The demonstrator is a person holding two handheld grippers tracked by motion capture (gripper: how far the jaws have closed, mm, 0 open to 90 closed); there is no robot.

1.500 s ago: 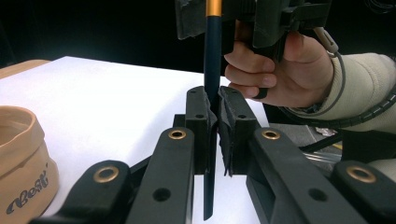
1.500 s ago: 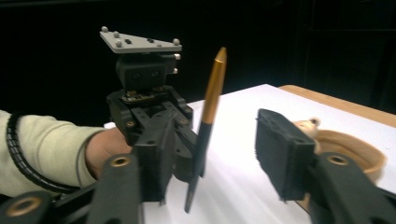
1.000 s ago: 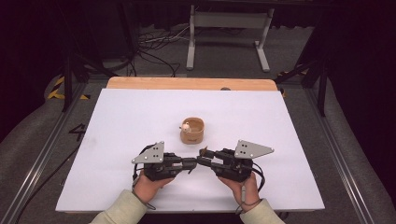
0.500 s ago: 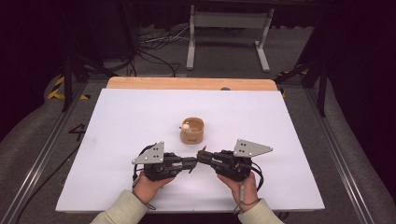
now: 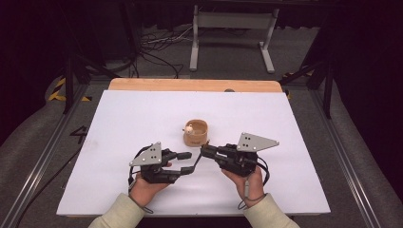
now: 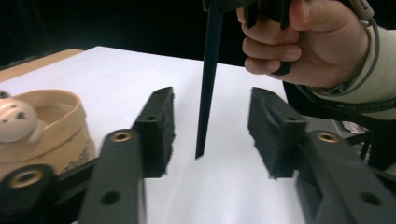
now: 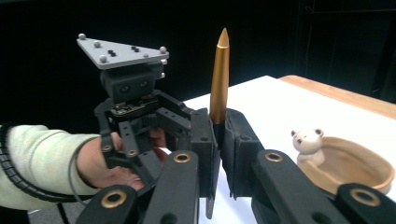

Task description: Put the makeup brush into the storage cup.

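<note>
Pointing gold tip up, pen [image 7: 218,79] upright in clenched right gripper [image 7: 215,135]; left gripper [image 6: 210,133] fingers released.

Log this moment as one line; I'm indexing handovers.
right gripper: shut on pen | left gripper: jaws just opened, apart around pen tip, not touching | wooden bowl: beyond grippers

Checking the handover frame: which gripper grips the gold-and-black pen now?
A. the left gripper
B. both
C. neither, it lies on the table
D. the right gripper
D: the right gripper's fingers clamp the pen, while the left gripper's fingers stand apart on either side of its tip.
</note>
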